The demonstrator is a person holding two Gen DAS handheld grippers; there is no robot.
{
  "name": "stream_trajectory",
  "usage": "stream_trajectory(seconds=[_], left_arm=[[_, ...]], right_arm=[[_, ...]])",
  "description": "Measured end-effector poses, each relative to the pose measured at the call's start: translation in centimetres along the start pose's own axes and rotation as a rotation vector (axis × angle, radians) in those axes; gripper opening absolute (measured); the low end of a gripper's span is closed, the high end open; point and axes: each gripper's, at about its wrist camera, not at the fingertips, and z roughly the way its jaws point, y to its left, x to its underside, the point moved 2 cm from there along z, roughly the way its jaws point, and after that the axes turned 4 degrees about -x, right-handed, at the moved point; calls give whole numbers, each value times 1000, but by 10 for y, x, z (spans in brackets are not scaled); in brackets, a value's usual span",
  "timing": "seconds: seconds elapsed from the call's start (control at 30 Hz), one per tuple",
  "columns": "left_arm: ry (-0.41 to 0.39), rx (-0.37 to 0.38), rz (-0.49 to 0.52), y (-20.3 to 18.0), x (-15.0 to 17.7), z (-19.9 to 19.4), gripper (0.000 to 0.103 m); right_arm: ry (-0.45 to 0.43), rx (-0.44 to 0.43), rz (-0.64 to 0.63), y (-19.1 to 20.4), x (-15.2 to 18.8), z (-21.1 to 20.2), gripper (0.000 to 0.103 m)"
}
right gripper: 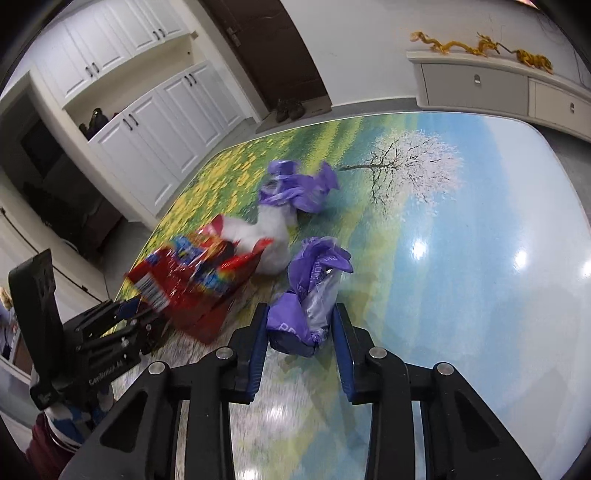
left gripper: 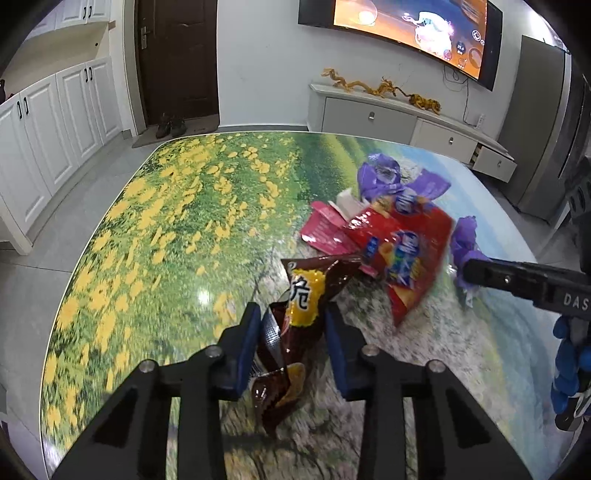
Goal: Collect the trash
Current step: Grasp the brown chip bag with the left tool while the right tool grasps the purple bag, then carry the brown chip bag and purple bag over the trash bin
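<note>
A wide counter (left gripper: 166,221) printed with yellow flowers, green field, a white tree and blue sky, carrying all the trash near one side. On the wall behind, a TV (left gripper: 413,29), switched on; under it a low cabinet (left gripper: 369,114) with golden dragon figures (left gripper: 384,88). On the other side white cupboards (left gripper: 55,122) and a dark door (left gripper: 177,59), shoes (left gripper: 170,126) on the floor before it.

In the middle of the heap, a red bag (left gripper: 406,254), tilted and blurred, lying over a pink carton (left gripper: 325,230), with white paper (right gripper: 269,236) beside. Behind these a purple wrapper (left gripper: 380,177), crumpled, flat on the counter.

Left tool (left gripper: 291,317): jaws narrow, a brown bag (left gripper: 295,325) with a yellow label standing between the blue pads; left pad touching the foil, right pad just beside it, full pressing not sure. Lower end of the brown bag crumpled, near the counter.

Right tool (right gripper: 299,321): jaws narrow around a second purple wrapper (right gripper: 314,288), crumpled, resting on the counter beside the red bag. Both pads against its sides, gripping it.
</note>
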Motion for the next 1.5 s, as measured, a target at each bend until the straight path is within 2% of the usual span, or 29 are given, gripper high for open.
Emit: stream_trajectory(seconds=[0.17, 0.33, 0.53, 0.67, 1.03, 1.5], left_arm=[[-23, 11, -9, -8, 18, -32, 28], [-66, -25, 17, -27, 35, -75, 28], [-145, -109, 97, -71, 47, -125, 28], [-188, -119, 160, -105, 53, -147, 28], [-240, -85, 304, -191, 66, -180, 28], [-269, -53, 426, -264, 71, -198, 28]], right_arm=[[-20, 2, -18, 4, 23, -34, 33], [-57, 15, -25, 4, 50, -76, 33], [-94, 55, -63, 9, 85, -127, 33], [-115, 88, -79, 5, 105, -157, 33], [-193, 146, -37, -27, 146, -224, 33], [-290, 200, 40, -69, 182, -281, 33]])
